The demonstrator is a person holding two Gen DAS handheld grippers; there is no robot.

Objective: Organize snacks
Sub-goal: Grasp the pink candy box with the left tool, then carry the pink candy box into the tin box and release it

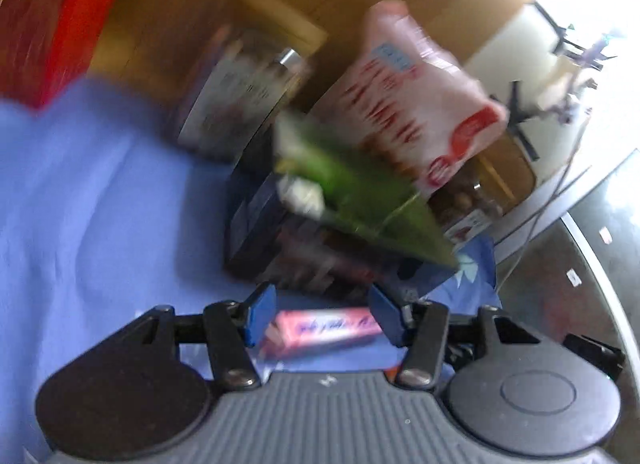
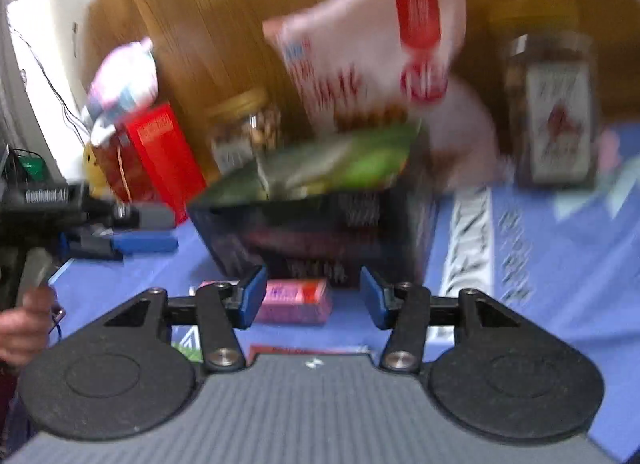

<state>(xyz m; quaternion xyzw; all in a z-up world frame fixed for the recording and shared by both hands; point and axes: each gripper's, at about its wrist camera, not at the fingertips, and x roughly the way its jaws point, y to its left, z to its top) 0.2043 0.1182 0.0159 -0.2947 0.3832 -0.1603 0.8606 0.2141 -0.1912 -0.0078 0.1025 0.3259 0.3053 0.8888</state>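
Both my jaws parted, gripping nothing. Left gripper [image 1: 322,314] frames a pink snack bar [image 1: 320,334] flat on the blue-clothed tabletop [image 1: 100,204], just before the dark basket [image 2: 320,236] where packets pile.

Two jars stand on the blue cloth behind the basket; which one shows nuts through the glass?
The gold-lidded jar, left of the dark basket beside the red box. The other jar shows mostly its pale label.

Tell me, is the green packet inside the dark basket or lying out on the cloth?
Inside: the green packet sticks out over the dark basket's rim.
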